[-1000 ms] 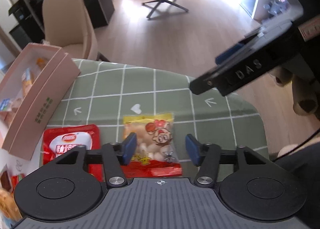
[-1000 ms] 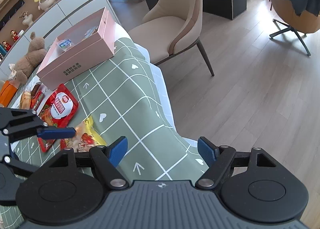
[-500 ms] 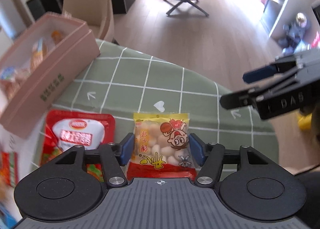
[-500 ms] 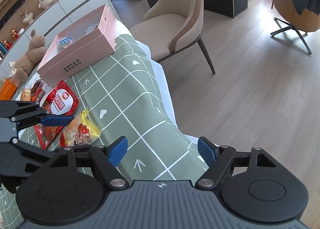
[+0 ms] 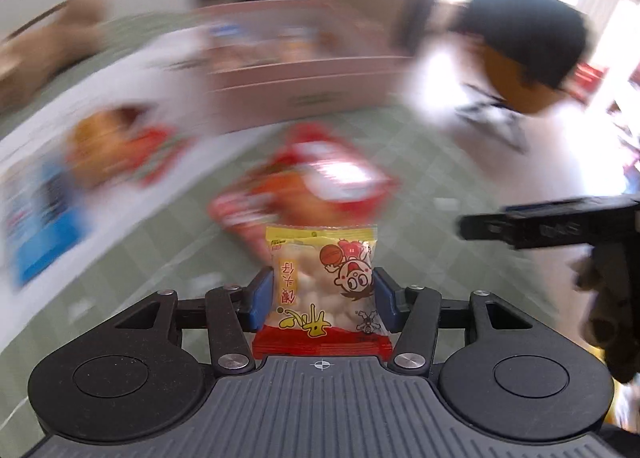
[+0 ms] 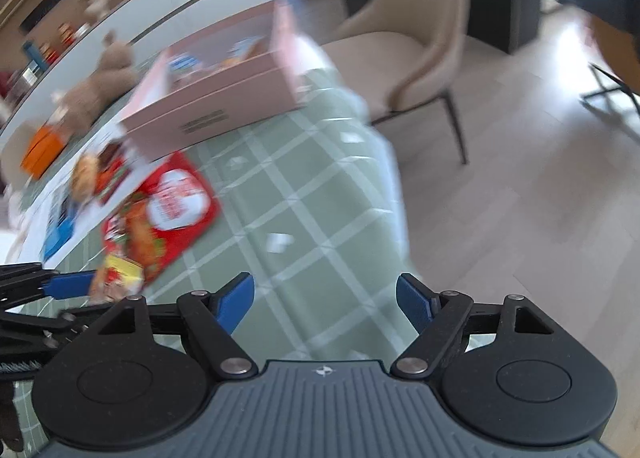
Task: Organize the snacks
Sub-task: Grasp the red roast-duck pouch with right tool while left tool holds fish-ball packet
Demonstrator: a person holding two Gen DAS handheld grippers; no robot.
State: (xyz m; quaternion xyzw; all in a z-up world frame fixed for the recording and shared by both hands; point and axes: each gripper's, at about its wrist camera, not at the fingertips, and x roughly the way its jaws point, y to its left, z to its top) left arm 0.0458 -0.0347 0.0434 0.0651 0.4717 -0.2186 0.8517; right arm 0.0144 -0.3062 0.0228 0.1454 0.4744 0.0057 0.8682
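My left gripper (image 5: 322, 300) is shut on a small yellow snack packet (image 5: 322, 282) with a cartoon boy, held above the green checked tablecloth (image 5: 420, 193). The packet (image 6: 118, 278) and a left gripper fingertip (image 6: 68, 284) also show at the left of the right wrist view. A red snack bag (image 5: 316, 177) lies on the cloth beyond it, seen too in the right wrist view (image 6: 160, 213). The pink box (image 5: 304, 93) holding several snacks stands behind, also in the right wrist view (image 6: 216, 97). My right gripper (image 6: 324, 296) is open and empty over the cloth.
More snack packs (image 6: 88, 177) lie on a white sheet left of the red bag. A teddy bear (image 6: 100, 89) and an orange object (image 6: 42, 147) sit at the far left. A beige chair (image 6: 416, 41) stands past the table edge. The right gripper's arm (image 5: 560, 225) shows at right.
My left gripper has closed on the yellow packet, lifted it and swung left toward the pink box; the view is motion-blurred. The right gripper stayed open and turned slightly left.
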